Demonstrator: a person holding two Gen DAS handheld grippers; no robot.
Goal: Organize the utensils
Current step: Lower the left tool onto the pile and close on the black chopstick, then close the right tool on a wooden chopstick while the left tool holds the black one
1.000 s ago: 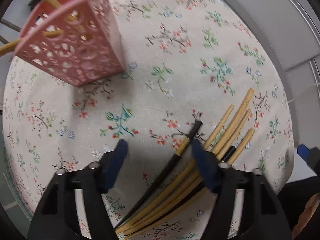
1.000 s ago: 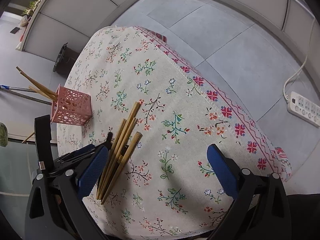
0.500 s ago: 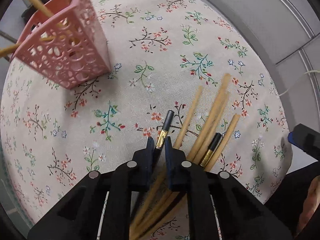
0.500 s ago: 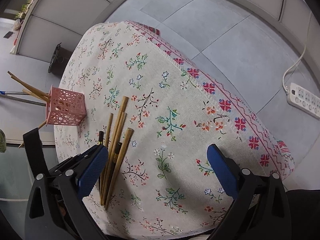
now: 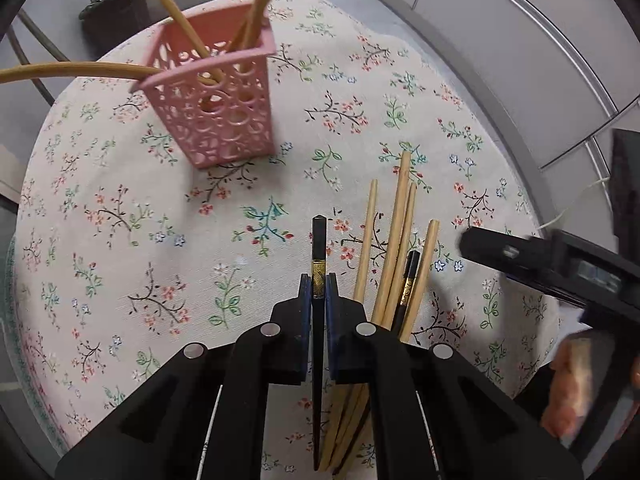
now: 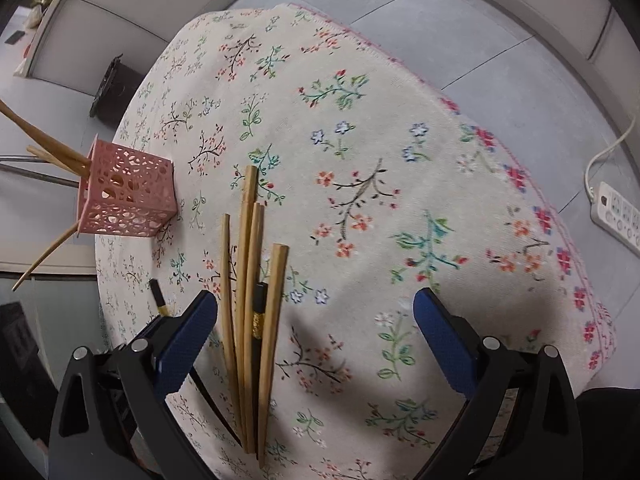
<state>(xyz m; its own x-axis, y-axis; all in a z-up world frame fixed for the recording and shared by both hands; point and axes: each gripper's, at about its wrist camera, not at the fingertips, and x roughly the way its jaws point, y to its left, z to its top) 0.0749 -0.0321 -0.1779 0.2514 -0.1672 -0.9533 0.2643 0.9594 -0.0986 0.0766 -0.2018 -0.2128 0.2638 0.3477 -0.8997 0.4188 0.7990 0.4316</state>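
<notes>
Tongs on the left are shut tight on a black stick, so it can go in the cup. The stick points away from the near desk edge, its long side in line with the tongs. Right tongs gape wide and hold nothing, over the pile by that edge. The pile lies flat, pointing far. Farther on, near the left edge, the pink cup holds sticks upright.

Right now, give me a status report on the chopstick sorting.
Left gripper shut on black chopstick. Right gripper open, empty, above the bamboo chopsticks. Pink holder upright, path looks clear.
</notes>
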